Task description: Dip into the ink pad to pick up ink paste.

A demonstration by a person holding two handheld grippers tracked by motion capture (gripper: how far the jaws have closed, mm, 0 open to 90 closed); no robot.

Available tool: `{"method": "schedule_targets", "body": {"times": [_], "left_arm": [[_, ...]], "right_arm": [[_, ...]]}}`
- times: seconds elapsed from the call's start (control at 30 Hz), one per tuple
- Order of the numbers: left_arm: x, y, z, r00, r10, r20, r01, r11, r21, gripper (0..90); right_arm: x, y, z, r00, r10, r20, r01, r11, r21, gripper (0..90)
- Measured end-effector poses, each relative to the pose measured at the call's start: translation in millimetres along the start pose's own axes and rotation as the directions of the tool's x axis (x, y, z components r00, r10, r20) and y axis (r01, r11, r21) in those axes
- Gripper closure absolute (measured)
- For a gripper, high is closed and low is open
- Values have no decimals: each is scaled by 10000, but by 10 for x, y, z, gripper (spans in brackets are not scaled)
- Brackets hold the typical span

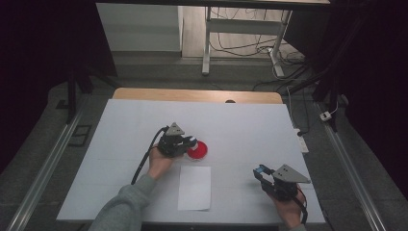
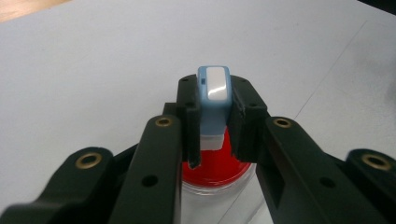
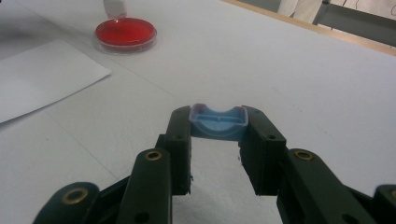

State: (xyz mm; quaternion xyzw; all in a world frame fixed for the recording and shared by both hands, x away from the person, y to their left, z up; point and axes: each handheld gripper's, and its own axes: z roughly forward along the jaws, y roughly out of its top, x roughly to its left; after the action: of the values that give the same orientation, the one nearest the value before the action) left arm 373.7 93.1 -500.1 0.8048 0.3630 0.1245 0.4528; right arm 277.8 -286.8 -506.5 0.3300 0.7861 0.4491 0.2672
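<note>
Left gripper (image 2: pixel 214 122): my jaws are clamped on a small blue-and-white stamp (image 2: pixel 214 93), held upright between the pads.
Stamp position: its lower white end sits right over the red ink pad (image 2: pixel 219 169); I cannot tell whether it touches the red surface.
Ink pad: round, red, in a clear rimmed dish, near the middle of the desk (image 1: pixel 240 120), just to the right of my left hand (image 1: pixel 159 162).
Right gripper (image 3: pixel 218 122): my jaws are closed on a shallow blue cap (image 3: pixel 218 122), hollow side up, held across the tips.
Right gripper location: near right part of the desk, well apart from the ink pad, raised off the surface.
Paper (image 1: pixel 195 187): one white sheet lying flat, just nearer than the ink pad, between my two hands.
</note>
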Motion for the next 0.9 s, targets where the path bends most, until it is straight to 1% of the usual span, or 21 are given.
{"method": "schedule_targets", "body": {"times": [0.27,0.37,0.67,0.9], "left_arm": [[24,1,-14,9999,-60,-80,59,9999,-88,758],[34,-7,-5,9998,-30,-198,30,10000,-17,758],[46,-33,40,9993,95,-351,-87,9997,225,758],[62,-60,77,9993,104,-372,-89,9991,406,758]], "right_arm": [[-4,0,-2,10000,15,-7,-15,10000,22,649],[-1,1,-3,10000,5,-12,-4,10000,21,650],[-2,0,-1,10000,2,-9,-2,10000,33,650],[-2,-1,0,10000,-3,-14,3,10000,41,649]]}}
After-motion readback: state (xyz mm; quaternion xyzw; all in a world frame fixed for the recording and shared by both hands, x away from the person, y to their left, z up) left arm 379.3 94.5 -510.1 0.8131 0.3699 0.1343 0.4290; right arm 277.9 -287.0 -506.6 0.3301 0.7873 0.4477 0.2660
